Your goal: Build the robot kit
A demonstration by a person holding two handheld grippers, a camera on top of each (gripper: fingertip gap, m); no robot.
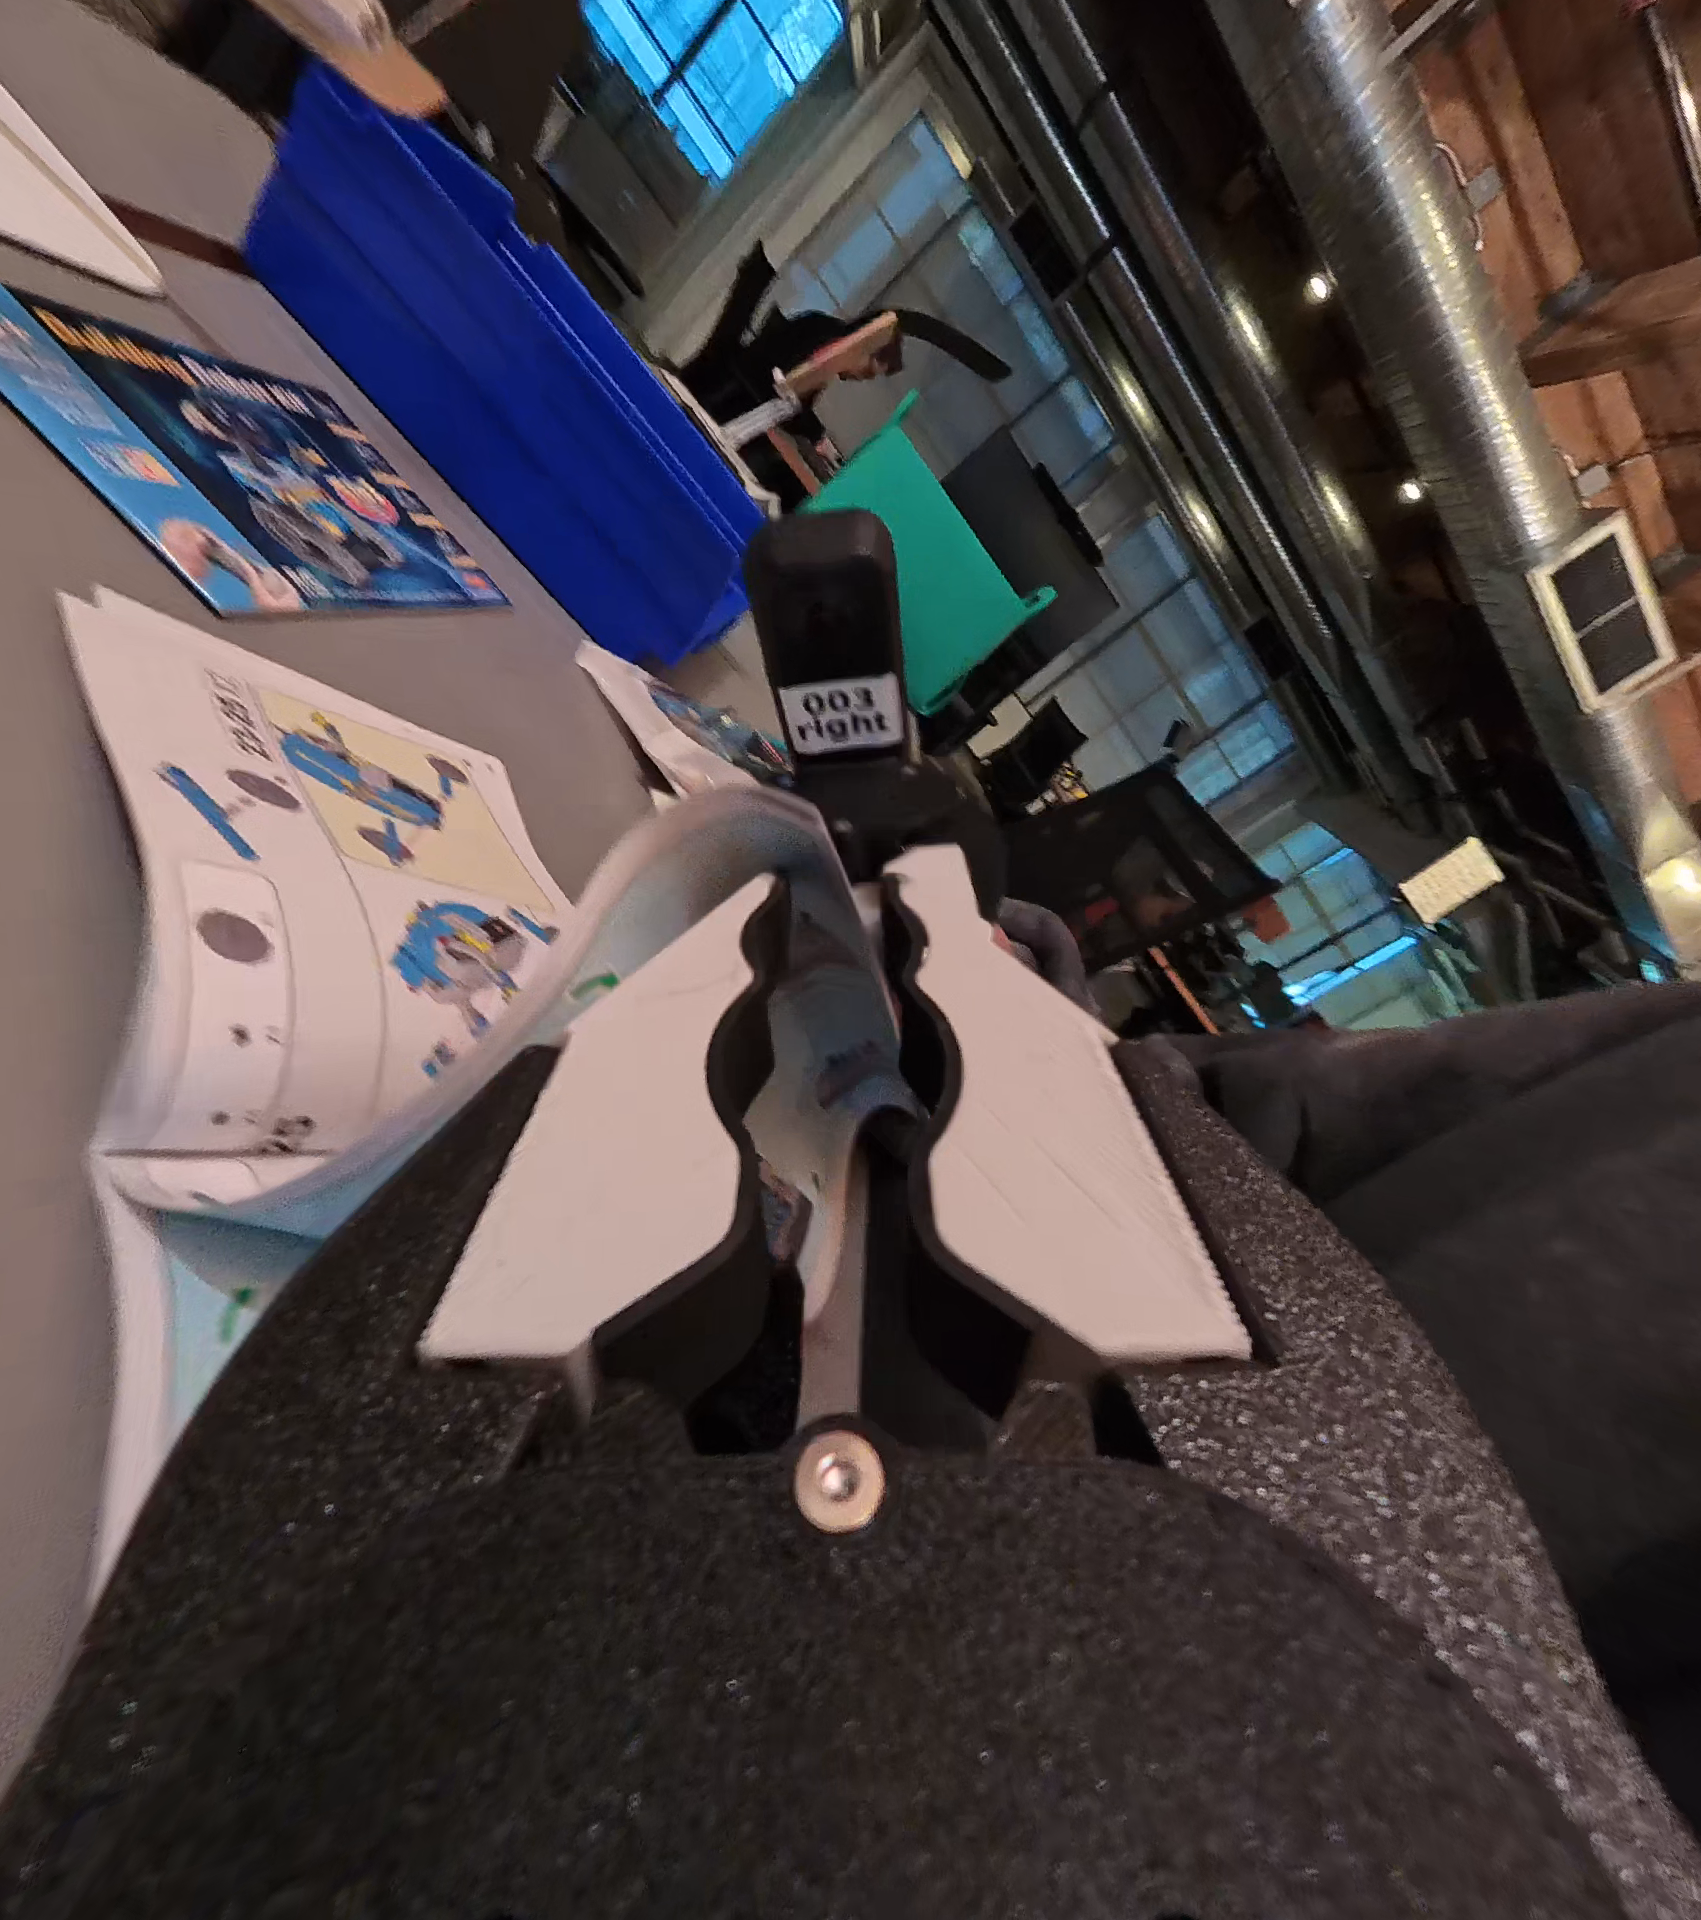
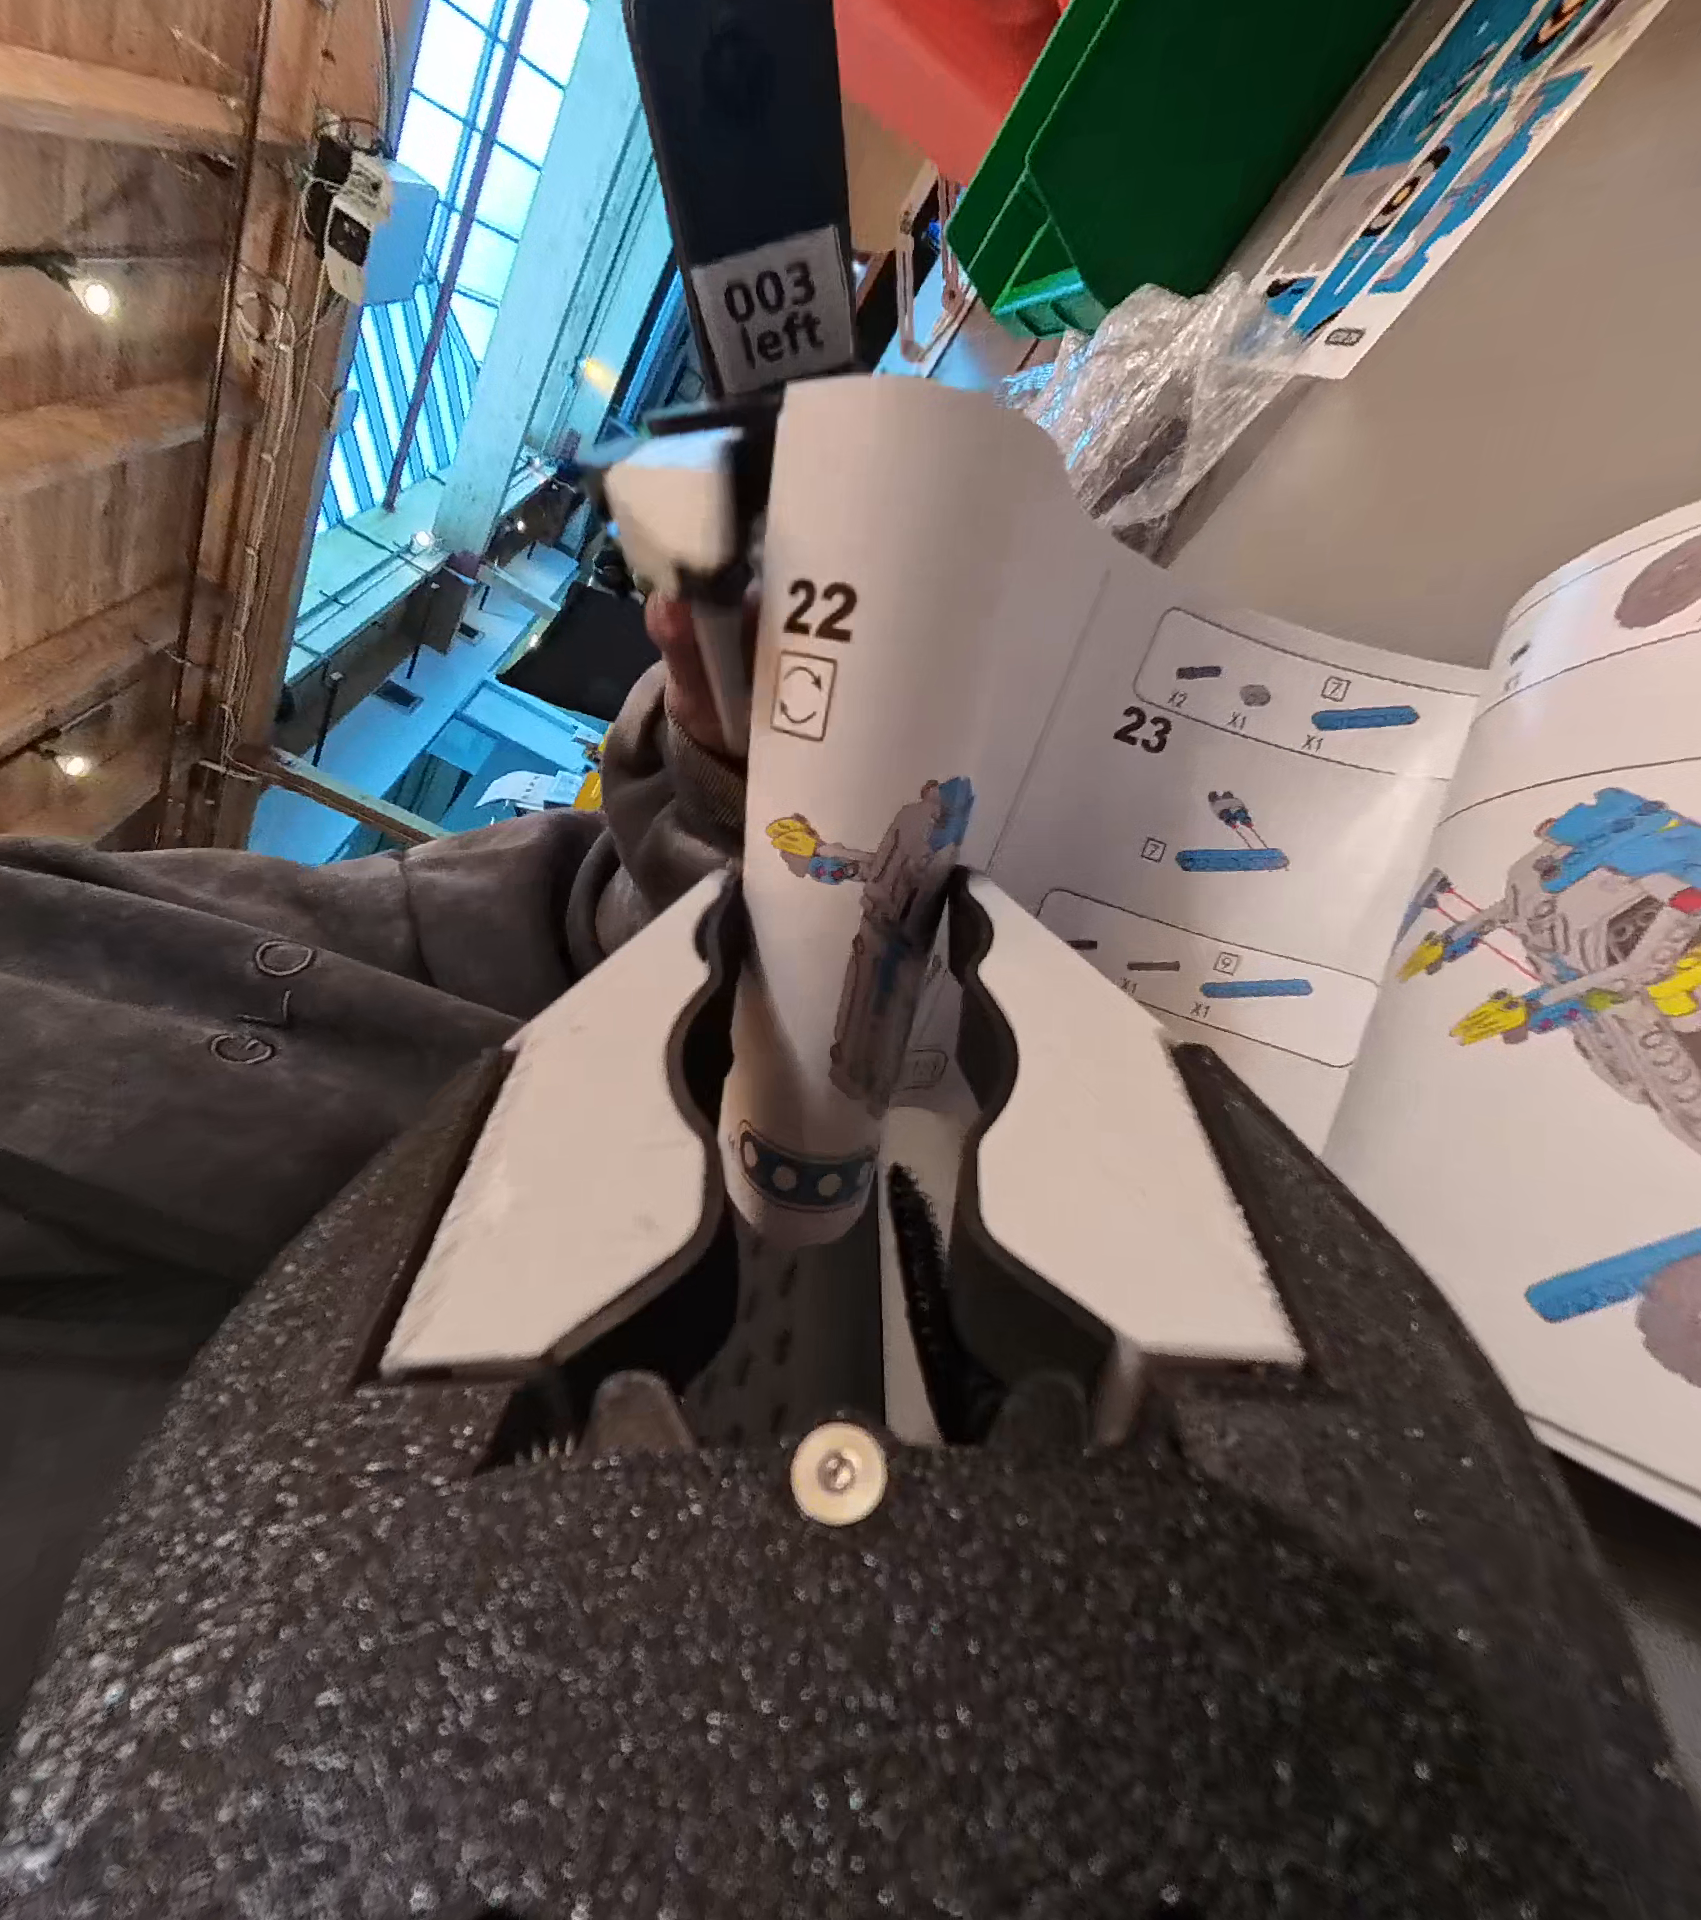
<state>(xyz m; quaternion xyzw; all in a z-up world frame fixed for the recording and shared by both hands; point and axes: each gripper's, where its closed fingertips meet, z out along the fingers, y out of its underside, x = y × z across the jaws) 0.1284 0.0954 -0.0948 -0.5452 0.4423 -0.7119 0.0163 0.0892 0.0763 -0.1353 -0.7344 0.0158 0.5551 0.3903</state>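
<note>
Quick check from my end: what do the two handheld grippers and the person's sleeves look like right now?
Both the left gripper and the right gripper have a speckled black foam-like body, white wedge-shaped fingers with wavy black inner edges, and a silver screw in the middle. Each has a black upright part with a small label. The person wears a dark grey sweatshirt sleeve.

open instr. booklet (image 2: 1448, 831) on grey table (image 2: 1448, 468); one page (image 2: 856, 727) curled upright, pinched btwn both hand-held grippers.
</note>
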